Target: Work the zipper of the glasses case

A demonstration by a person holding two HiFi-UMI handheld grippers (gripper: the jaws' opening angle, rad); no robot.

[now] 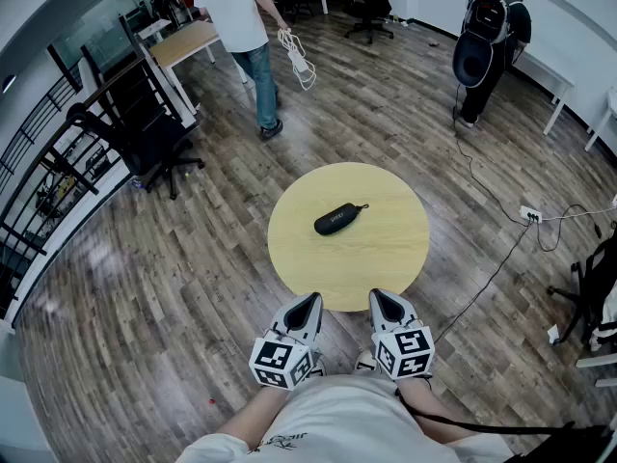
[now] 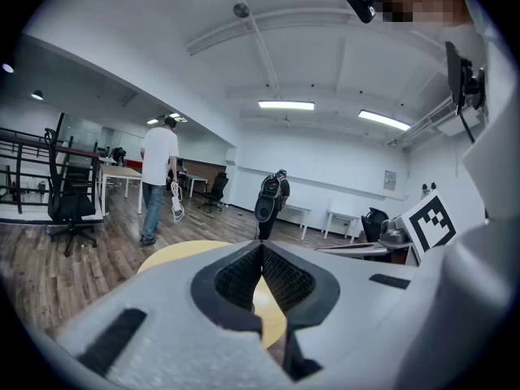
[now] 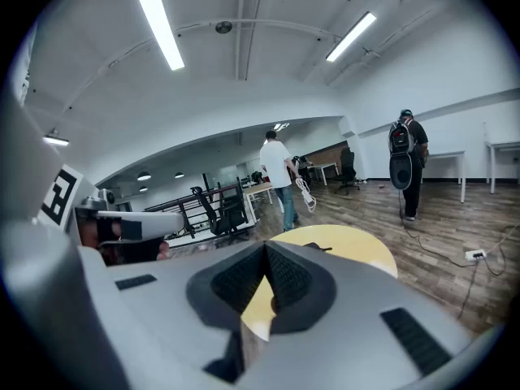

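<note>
A black zipped glasses case (image 1: 339, 218) lies near the middle of a round yellow table (image 1: 386, 258), its zip pull pointing right. Both grippers hang close to my body, short of the table's near edge and well apart from the case. The left gripper (image 1: 309, 301) is shut with nothing between its jaws, as the left gripper view (image 2: 262, 252) shows. The right gripper (image 1: 382, 297) is also shut and empty (image 3: 266, 250). In the right gripper view only a dark sliver of the case (image 3: 318, 247) peeks over the jaws, on the table (image 3: 357, 240).
A person in a white shirt holding a white cable (image 1: 241, 17) walks at the back. Another person with a backpack (image 1: 487, 37) stands at the far right. A black office chair (image 1: 145, 133) and racks stand at the left. A power strip with cables (image 1: 530, 215) lies on the wooden floor at the right.
</note>
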